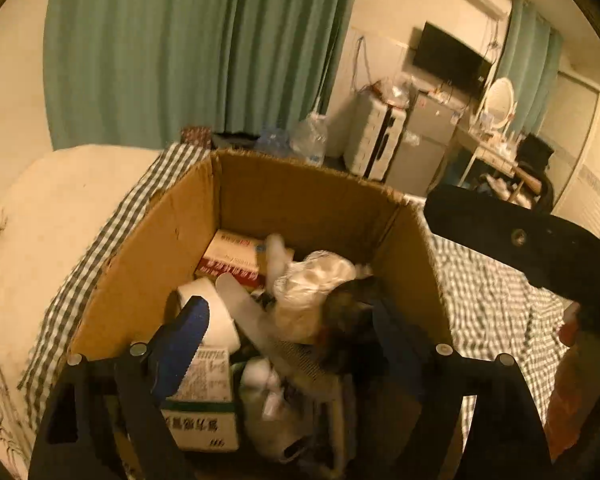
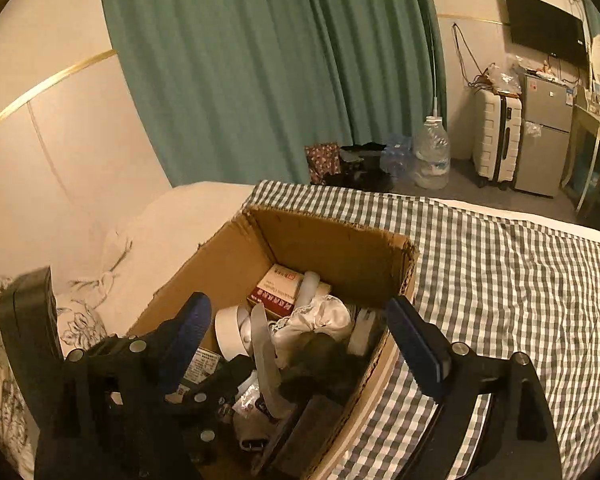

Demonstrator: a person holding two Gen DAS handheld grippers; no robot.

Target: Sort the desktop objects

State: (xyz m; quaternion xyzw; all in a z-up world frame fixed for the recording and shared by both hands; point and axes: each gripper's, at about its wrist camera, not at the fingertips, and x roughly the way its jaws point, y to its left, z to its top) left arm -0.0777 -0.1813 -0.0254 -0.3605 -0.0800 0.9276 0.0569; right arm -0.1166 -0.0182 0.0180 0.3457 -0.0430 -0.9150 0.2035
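Over a cardboard box [image 2: 340, 248] on the bed [image 2: 500, 248] — right hand-held gripper [image 2: 300, 340] spread wide, empty; left hand-held gripper [image 1: 284, 344] likewise spread, holding nothing.

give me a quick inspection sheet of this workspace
surface: grey-and-white checked bedspread, wrinkled.
job's things: open brown cardboard box standing on it, holding a red-and-white carton, a white tape roll, a crumpled white plastic bag and a green-and-white printed box.
clutter: dark items in the box, too dim to name.
grippers: left gripper open inside the box; right gripper open, straddling the box's right wall.
cables: wires hanging on the wall by the black television.
surroundings: green curtain, clear water bottle, white suitcase.
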